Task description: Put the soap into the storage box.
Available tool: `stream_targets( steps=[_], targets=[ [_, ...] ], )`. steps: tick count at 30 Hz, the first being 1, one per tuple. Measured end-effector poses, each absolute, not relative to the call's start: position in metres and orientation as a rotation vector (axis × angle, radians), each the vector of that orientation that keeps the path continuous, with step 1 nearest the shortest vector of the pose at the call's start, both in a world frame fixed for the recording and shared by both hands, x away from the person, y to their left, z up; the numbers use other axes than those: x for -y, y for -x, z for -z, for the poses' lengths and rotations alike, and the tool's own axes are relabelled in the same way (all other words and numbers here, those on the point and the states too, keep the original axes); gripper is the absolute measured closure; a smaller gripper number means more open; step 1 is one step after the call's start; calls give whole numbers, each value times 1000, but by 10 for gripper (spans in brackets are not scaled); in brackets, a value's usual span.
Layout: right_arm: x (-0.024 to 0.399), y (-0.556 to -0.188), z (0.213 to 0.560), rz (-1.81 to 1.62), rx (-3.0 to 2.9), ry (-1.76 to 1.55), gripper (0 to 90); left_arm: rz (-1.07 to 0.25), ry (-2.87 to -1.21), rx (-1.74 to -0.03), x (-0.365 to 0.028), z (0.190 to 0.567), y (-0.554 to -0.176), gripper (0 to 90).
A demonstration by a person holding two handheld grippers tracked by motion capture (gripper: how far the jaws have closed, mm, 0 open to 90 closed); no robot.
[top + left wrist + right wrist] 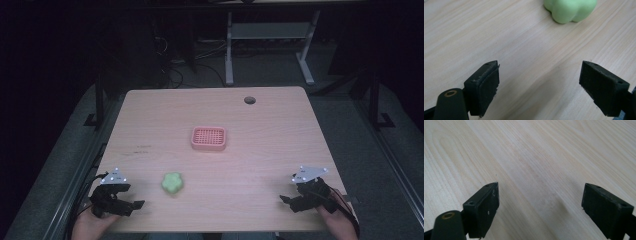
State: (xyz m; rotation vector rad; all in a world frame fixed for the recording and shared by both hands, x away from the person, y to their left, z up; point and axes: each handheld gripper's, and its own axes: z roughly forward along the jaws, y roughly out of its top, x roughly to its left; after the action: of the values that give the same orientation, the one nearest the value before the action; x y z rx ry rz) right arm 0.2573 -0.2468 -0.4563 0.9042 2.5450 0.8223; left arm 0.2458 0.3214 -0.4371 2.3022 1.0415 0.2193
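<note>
High view: green lump (pixel 172 183) sits lower left of centre on the tabletop (pixel 270 150), with a pink basket (pixel 209 138) near mid-frame, well apart from it. Left claw (pixel 131 205) rests at the lower left corner, right claw (pixel 287 200) at the lower right; both are held low over the wood by hands entering from the bottom edge.

Left gripper view: jaws spread wide, nothing between them, bare grain below. Lump (pixel 570 10) is at the top edge, right of centre, partly cut off by the frame. It lies ahead of the left claw and off toward its right jaw, near but not touching.

Right gripper view: jaws likewise spread wide and empty over bare tabletop (pixel 536 157).

Judged step: left claw approaching the lump for a pick, basket the likely destination.

Notes for doing it well:
- Swing the left claw toward upper right of its own view until the lump centres between the jaws.
- Keep the jaws spread until both pads flank the widest part.
- The lump looks soft and lobed, so close gently across two opposite lobes; a hard squeeze may deform it.
- Stay low enough to catch its middle, not its rounded top, or it may pop out.
- Right claw can stay parked, clear of the path to the basket.
</note>
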Motion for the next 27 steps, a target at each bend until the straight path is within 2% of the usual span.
stream_targets(
  steps=[27],
  targets=[
    [247,-255,458,-833,-2545,-937,140,-217,-2442,-933,-283,417,-260,164]
  ],
)
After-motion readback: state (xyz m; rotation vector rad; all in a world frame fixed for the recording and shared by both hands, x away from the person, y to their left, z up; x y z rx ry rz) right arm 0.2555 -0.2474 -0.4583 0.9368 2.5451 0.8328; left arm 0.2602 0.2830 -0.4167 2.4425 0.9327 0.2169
